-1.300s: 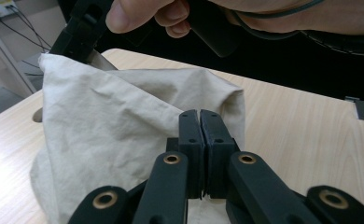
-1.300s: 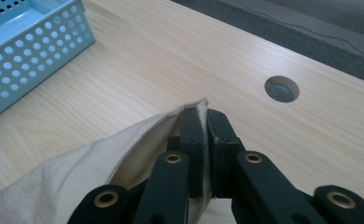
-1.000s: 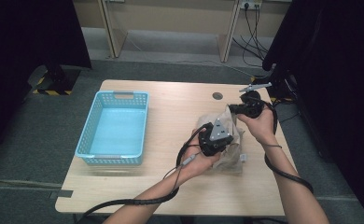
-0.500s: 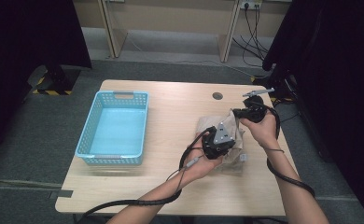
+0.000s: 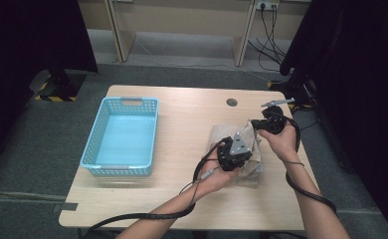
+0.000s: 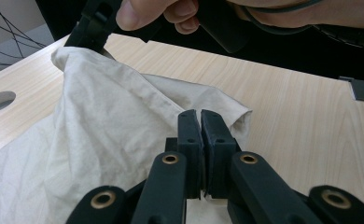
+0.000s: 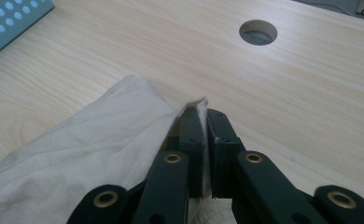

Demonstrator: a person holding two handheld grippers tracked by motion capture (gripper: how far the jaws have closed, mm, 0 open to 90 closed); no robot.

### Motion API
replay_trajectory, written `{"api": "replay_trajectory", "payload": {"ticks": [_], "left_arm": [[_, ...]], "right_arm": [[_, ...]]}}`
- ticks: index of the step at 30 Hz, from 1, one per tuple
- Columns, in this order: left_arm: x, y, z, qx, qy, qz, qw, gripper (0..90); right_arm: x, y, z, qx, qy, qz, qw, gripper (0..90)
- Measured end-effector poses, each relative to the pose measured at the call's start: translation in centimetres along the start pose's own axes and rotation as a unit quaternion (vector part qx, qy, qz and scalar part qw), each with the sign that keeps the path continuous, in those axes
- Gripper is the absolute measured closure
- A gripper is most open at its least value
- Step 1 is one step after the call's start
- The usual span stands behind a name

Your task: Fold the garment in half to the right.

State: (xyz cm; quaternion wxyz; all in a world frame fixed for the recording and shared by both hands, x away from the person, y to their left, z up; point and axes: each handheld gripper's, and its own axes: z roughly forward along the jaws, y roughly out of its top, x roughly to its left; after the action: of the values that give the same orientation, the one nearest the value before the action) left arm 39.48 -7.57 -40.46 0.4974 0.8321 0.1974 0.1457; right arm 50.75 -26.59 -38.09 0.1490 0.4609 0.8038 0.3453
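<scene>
A beige cloth (image 5: 230,135) lies crumpled on the right half of the wooden table (image 5: 182,119). My left gripper (image 5: 243,150) is over the cloth's near side. In the left gripper view its jaws (image 6: 201,116) are shut on a fold at the edge of the cloth (image 6: 101,135). My right gripper (image 5: 255,124) holds a far corner lifted off the table. Seen from the right gripper view, its jaws (image 7: 202,112) are shut on that corner of the cloth (image 7: 91,149). The right gripper (image 6: 94,32) also appears in the left gripper view, pinching the raised corner.
A light blue plastic basket (image 5: 89,154) stands on the table's left half, with nothing in it. A round cable hole (image 5: 232,102) is in the tabletop behind the cloth. Black cables trail from both grippers toward the near edge.
My right hand has come down and a little nearer with the cloth corner, so the raised fold stands lower. The left hand has barely moved.
</scene>
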Motion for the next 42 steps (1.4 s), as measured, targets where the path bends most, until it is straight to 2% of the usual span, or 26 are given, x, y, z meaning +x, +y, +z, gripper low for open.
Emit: {"api": "replay_trajectory", "payload": {"ticks": [17,22,25,30,35,36,37,39,40,42], "left_arm": [[-0.2,-0.3,0.8,0.006,-0.010,-0.004,0.9999,86.2],[-0.4,-0.4,0.9,0.005,-0.012,-0.001,0.9999,81.7],[-0.5,-0.1,0.5,-0.012,-0.008,-0.002,0.9999,76.3],[-0.4,1.0,-1.0,-0.045,0.009,0.008,0.9989,67.9],[0.4,1.2,-2.5,-0.049,0.038,0.015,0.9979,64.0],[0.4,1.2,-2.5,-0.049,0.038,0.015,0.9979,62.4],[0.8,1.2,-3.2,-0.045,0.051,0.024,0.9974,60.7],[1.1,1.1,-3.9,-0.045,0.064,0.028,0.9965,57.4],[1.1,1.1,-3.9,-0.045,0.064,0.028,0.9965,55.7],[1.5,1.1,-4.7,-0.042,0.080,0.037,0.9952,53.2]], "right_arm": [[-0.6,-1.2,0.5,0.008,-0.006,0.004,0.9999,86.4],[-1.0,-2.0,0.7,0.012,-0.009,0.013,0.9998,86.2],[-1.3,-2.5,0.7,0.013,-0.009,0.018,0.9997,86.0],[-1.6,-3.0,0.9,0.015,-0.008,0.024,0.9996,85.1],[-1.9,-3.4,0.9,0.021,-0.010,0.026,0.9994,79.9],[-2.0,-3.6,0.9,0.021,-0.011,0.027,0.9994,77.8],[-2.1,-3.7,0.9,0.021,-0.013,0.028,0.9993,74.3],[-2.2,-4.0,0.7,0.020,-0.020,0.033,0.9990,65.2],[-2.3,-4.2,0.6,0.023,-0.023,0.033,0.9989,62.6],[-2.4,-4.5,0.1,0.030,-0.028,0.030,0.9987,57.0]]}}
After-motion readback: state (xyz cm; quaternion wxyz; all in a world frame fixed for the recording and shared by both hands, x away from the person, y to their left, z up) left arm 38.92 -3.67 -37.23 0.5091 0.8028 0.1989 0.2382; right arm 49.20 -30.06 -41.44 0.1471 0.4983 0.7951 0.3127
